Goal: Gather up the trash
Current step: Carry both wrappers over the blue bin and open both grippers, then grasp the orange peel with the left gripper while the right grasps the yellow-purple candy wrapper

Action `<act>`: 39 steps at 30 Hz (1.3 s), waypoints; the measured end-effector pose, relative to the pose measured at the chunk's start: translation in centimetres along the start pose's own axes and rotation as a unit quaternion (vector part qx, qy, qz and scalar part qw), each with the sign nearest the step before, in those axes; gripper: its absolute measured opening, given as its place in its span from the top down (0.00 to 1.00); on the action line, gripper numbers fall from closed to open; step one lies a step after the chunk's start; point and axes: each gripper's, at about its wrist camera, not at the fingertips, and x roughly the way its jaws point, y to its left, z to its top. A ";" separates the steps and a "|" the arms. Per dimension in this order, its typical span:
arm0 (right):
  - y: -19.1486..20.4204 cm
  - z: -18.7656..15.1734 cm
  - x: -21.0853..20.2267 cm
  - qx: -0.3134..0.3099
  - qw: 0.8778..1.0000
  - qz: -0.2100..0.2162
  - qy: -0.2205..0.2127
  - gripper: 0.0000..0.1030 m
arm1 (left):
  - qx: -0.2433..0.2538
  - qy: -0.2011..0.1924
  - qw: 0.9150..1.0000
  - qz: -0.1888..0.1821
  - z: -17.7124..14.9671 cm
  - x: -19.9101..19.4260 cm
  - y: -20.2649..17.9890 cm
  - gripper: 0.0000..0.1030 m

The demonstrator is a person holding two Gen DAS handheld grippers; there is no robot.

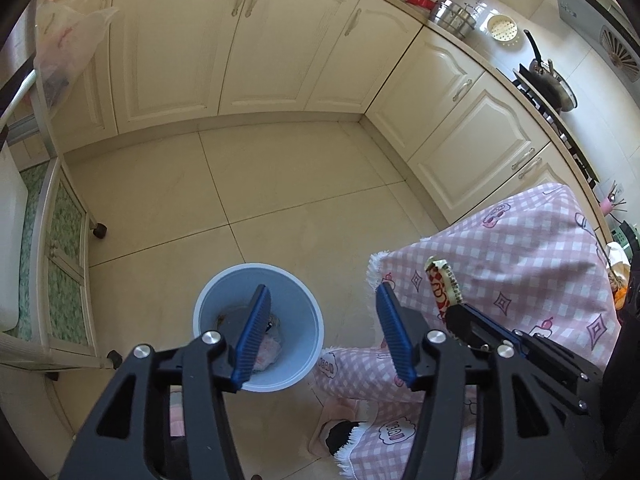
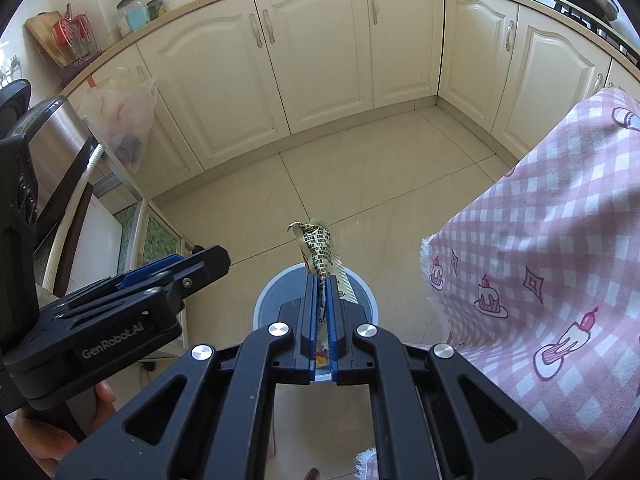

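A: On the tiled floor in the left wrist view stands a pale blue bin, and the left gripper hangs above it with its blue pads spread apart and nothing between them. One finger lies over the bin's mouth, the other towards the pink checked cloth.

B: What is in the bin?

A: Something pale and crumpled lies at the bottom; what it is cannot be told. To the right, the right gripper reaches in over the cloth, clamped on a patterned wrapper that sticks up from it.

B: And in the right wrist view?

A: The right gripper has its jaws pressed together on the wrapper, whose crumpled end juts up past the fingertips. The bin sits straight beneath, mostly hidden by the fingers. The left gripper shows at the left edge, seen side-on, a hand beneath it. Cream cabinets line the far wall, and the checked cloth fills the right side
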 end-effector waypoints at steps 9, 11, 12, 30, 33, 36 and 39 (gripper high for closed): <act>1.3 1.1 0.2 -0.004 1.000 0.012 -0.011 0.96 | -0.014 -0.012 1.000 0.013 0.3 -1.0 1.2 0.48; 1.5 1.4 0.2 -0.004 1.000 0.016 -0.016 0.95 | -0.019 -0.017 1.000 0.012 0.6 -1.4 1.6 0.48; 1.8 1.7 0.1 -0.005 1.000 0.012 -0.027 0.94 | -0.021 -0.020 0.999 0.013 0.7 -1.5 1.7 0.48; -2.5 1.5 -8.7 0.009 0.993 -0.051 -0.110 0.71 | 0.052 -0.044 0.997 -0.028 0.5 -5.6 -6.8 0.47; -5.2 0.7 -12.7 0.025 0.987 -0.072 -0.139 0.69 | 0.089 -0.055 0.993 -0.047 0.0 -6.9 -10.8 0.45; -8.0 -0.4 -16.3 0.042 0.981 -0.094 -0.165 0.65 | 0.129 -0.065 0.987 -0.070 -1.0 -8.2 -15.6 0.40; -10.8 -1.5 -19.4 0.058 0.974 -0.121 -0.182 0.60 | 0.157 -0.067 0.981 -0.095 -1.9 -8.9 -19.6 0.37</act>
